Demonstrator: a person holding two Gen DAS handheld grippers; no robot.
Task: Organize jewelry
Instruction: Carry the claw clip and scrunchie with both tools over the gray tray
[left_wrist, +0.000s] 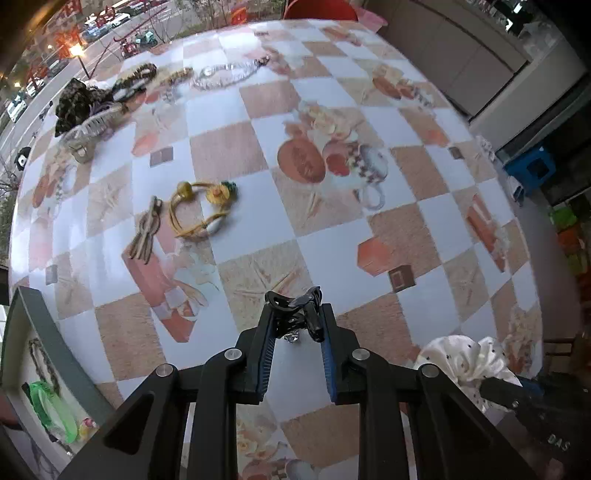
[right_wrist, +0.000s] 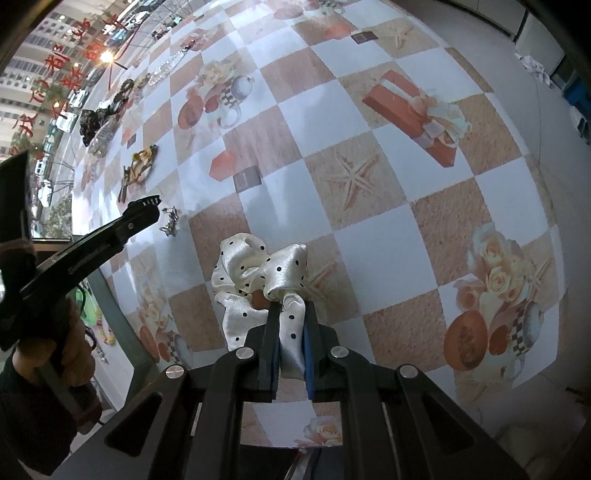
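Observation:
My left gripper (left_wrist: 294, 314) is shut on a small black hair clip with clear stones (left_wrist: 295, 306), held above the table. My right gripper (right_wrist: 291, 314) is shut on a white satin scrunchie with black dots (right_wrist: 258, 269), which also shows in the left wrist view (left_wrist: 465, 358). In the right wrist view the left gripper (right_wrist: 147, 203) shows at the left, with the clip's stones (right_wrist: 170, 220) hanging below its tip. A yellow hair tie (left_wrist: 201, 208) and a brown clip (left_wrist: 146, 230) lie mid-table. A tray (left_wrist: 55, 354) at the lower left holds a green item (left_wrist: 48, 410).
At the table's far left lie a clear claw clip (left_wrist: 92, 129), a dark scrunchie (left_wrist: 75, 103), a braided band (left_wrist: 135, 79) and a clear bead bracelet (left_wrist: 225, 75). The checkered tablecloth (left_wrist: 332, 240) covers the table. A blue stool (left_wrist: 532, 170) stands off its right edge.

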